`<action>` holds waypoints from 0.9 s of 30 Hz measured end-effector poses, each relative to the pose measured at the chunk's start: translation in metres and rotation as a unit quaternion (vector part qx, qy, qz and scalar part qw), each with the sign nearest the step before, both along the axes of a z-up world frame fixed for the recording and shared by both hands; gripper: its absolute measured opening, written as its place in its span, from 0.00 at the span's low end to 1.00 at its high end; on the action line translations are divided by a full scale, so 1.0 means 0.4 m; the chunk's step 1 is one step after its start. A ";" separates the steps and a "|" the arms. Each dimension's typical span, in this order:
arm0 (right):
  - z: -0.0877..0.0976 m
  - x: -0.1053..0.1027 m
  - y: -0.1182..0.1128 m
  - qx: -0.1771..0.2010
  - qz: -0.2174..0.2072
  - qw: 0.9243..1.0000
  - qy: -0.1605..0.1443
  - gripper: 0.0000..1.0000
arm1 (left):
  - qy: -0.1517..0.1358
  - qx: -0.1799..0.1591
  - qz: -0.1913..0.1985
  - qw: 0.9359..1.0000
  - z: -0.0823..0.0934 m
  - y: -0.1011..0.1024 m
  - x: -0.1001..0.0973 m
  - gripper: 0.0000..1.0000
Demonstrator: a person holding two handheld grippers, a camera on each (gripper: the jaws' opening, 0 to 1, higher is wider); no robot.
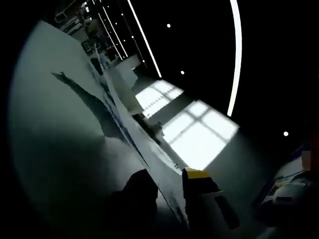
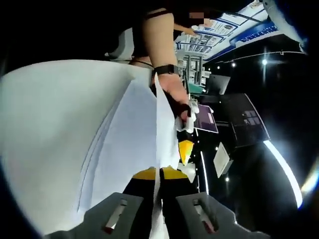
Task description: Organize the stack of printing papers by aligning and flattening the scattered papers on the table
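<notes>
The stack of white printing papers (image 1: 124, 119) runs edge-on through the left gripper view, from the upper left down to my left gripper (image 1: 169, 180). That gripper is shut on the stack, with a dark jaw on one side and a yellow-tipped jaw on the other. In the right gripper view the papers (image 2: 124, 129) fan out wide and white, their edges uneven. My right gripper (image 2: 159, 174) is shut on their lower edge between two yellow tips. Beyond the sheets, a person's hand (image 2: 177, 97) holds the left gripper (image 2: 184, 147) against the same stack.
Bright window-like panels (image 1: 199, 132) and a curved light strip (image 1: 234, 59) lie beyond the papers in the left gripper view. In the right gripper view, a forearm with a dark wristband (image 2: 164, 69), wall posters (image 2: 219, 27) and dark screens (image 2: 244, 119) stand behind.
</notes>
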State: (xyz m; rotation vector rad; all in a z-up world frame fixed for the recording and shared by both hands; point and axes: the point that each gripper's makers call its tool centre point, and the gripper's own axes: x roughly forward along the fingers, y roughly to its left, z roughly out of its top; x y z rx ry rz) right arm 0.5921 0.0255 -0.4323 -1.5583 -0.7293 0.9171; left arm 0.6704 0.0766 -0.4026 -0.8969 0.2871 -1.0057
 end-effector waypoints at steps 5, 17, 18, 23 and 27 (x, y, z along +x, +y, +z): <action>-0.005 -0.001 -0.001 0.016 0.001 0.999 0.034 0.02 | -0.006 0.019 0.007 1.000 -0.012 0.003 0.002 0.08; 0.007 0.026 -0.066 0.108 -0.032 0.979 0.170 0.26 | 0.000 -0.007 0.038 0.999 -0.001 0.036 0.017 0.06; 0.008 0.030 -0.074 0.117 -0.037 0.976 0.181 0.28 | -0.002 -0.007 0.041 0.999 -0.001 0.042 0.021 0.06; -0.004 0.061 -0.131 0.190 -0.092 0.928 0.308 0.47 | -0.016 -0.023 0.075 0.997 0.023 0.073 0.026 0.05; 0.006 0.074 -0.165 0.265 -0.099 0.866 0.413 0.61 | -0.023 -0.024 0.082 0.996 0.037 0.072 0.022 0.05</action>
